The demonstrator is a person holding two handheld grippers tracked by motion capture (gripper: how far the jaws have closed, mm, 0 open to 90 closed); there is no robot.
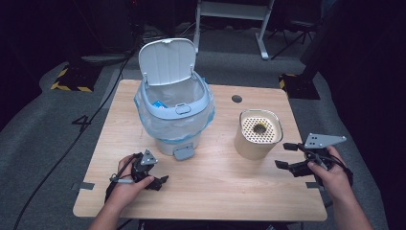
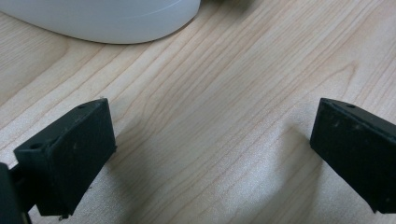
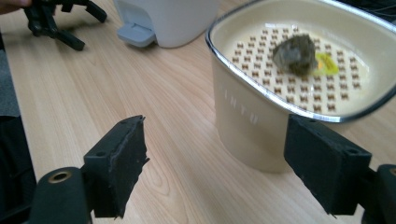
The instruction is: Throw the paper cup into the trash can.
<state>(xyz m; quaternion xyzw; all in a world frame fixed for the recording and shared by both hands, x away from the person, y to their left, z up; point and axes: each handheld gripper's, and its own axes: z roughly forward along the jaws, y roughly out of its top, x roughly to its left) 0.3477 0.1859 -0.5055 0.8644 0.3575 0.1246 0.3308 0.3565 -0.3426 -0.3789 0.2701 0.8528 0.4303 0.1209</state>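
A: What is happening at the light wooden table (image 1: pixel 215 187) right now?

B: The person is resting the left gripper (image 1: pixel 152 178) low on the wood in front of the pale grey-blue pedal bin with its lid standing open (image 1: pixel 173 103). Its jaws are standing wide apart with nothing between them; in the left gripper view (image 2: pixel 212 154) they are framing bare wood grain, with the bin's white base just ahead.

A: And the other hand?

B: The right gripper (image 1: pixel 286 154) is hovering just beside the cream oval container with a perforated insert (image 1: pixel 258 134), also spread open and carrying nothing. In the right gripper view (image 3: pixel 215 158) the container's wall (image 3: pixel 243 126) is sitting between the jaws but a little ahead of them, not yet touched.

A: What is in the container?

B: A dark crumpled lump (image 3: pixel 295 54) is lying on the insert, next to a small yellow scrap (image 3: pixel 327 65).

A: So which step is this?

B: I judge it as the approach: lining up on the container, probably to empty the waste into the lined bin, which is standing well apart to the left.

A: Next move?

B: Advancing the right gripper and closing on the container's wall or rim, squarely, so it is not tipping early.
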